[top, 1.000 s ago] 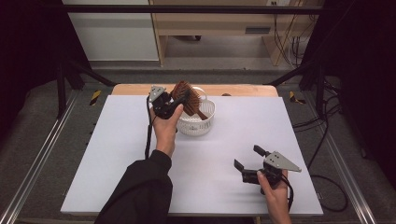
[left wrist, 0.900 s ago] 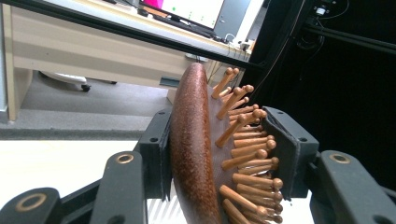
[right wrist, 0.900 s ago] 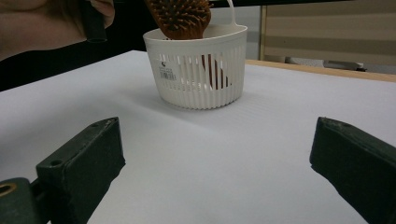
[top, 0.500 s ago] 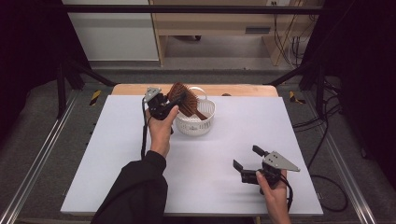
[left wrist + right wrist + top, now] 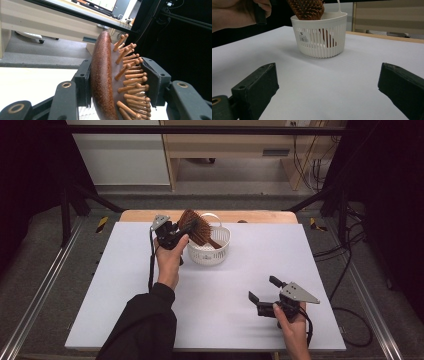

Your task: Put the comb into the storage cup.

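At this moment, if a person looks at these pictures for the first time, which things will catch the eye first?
First the brown wooden hairbrush, clamped by its head between the jaws of the left gripper, its handle end pointing down into the white slotted basket at the far middle of the white table. Then the right gripper, open with nothing between its jaws, low over the table's near right part.

The left forearm, in a dark sleeve, reaches forward from the bottom edge, its hand (image 5: 169, 260) raised with the left tongs (image 5: 186, 231) at the far end of the reach, jaws clamped close together on what they hold. The right hand (image 5: 291, 325) sits low near the front edge, its right tongs (image 5: 260, 290) pointing left and forward, jaws spread wide apart.
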Demonstrator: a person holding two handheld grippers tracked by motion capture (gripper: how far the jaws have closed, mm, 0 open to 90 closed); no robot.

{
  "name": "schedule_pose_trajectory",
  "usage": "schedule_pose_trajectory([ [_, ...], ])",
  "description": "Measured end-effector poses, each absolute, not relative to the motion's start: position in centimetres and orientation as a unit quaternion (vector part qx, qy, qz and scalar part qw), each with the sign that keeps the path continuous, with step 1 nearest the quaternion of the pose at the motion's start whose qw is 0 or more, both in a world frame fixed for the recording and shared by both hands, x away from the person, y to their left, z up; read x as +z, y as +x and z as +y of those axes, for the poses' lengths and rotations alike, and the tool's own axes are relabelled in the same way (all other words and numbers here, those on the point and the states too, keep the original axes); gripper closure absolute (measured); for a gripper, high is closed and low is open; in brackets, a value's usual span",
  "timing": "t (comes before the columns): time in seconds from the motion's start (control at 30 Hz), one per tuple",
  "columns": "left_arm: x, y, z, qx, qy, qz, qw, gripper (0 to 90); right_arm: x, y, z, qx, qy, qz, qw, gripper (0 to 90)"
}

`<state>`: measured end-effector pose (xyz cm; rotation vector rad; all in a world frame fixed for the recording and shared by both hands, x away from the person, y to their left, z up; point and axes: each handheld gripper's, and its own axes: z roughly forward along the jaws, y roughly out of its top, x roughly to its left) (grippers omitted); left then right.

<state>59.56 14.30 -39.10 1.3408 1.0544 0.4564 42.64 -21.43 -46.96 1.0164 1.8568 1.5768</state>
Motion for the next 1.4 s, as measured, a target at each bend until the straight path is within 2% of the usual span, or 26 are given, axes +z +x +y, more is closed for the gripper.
schedule_pose_trajectory([
  [1.4,-40.1,60.0,16.0,0.179,0.582,0.482,0.63,45.5,-47.0,42.7,-21.3,0.579,0.371,0.683,0.245,3.3],
])
